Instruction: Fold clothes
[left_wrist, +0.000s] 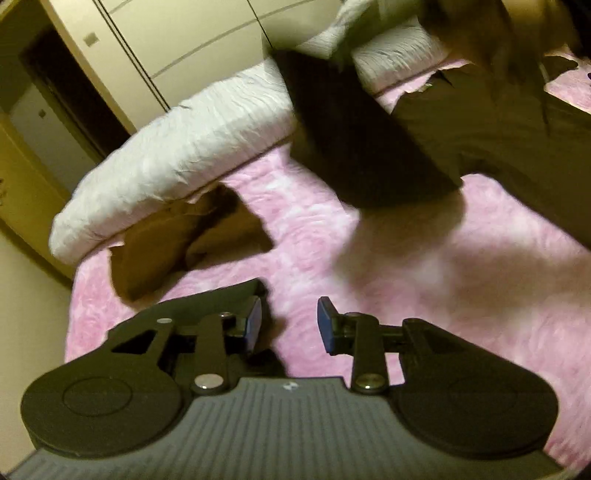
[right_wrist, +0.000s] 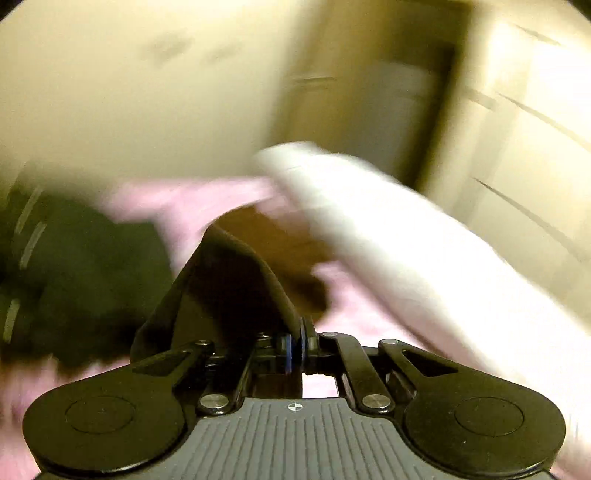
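Left claw (left_wrist: 290, 325): tilted downward over the bed, its blue-padded fingers (left_wrist: 327, 325) parted with a clear gap, nothing between them; released. It hangs above the pink bedspread (left_wrist: 424, 280), a plush, mottled cover.

Right claw (right_wrist: 295, 349): angled slightly below level, its blue pads pressed together and clenched on the edge of a dark garment (right_wrist: 229, 280). The cloth rises from the pads in a smooth, draped fold and falls away to the left of the claw. The right wrist view is heavily motion-blurred, so finer detail of the cloth cannot be told.

In the left wrist view the dark garment (left_wrist: 461, 129) is spread over the pink cover at upper right, one flat panel of it lifted and blurred. A brown garment (left_wrist: 177, 240), crumpled and folded over itself, lies on the cover just beside a long white pillow (left_wrist: 177, 155) with a crinkled surface. A second white pillow (left_wrist: 395, 51) lies further along the head of the bed. Behind stand pale wardrobe doors (left_wrist: 192, 40) and a dark doorway (left_wrist: 66, 92).
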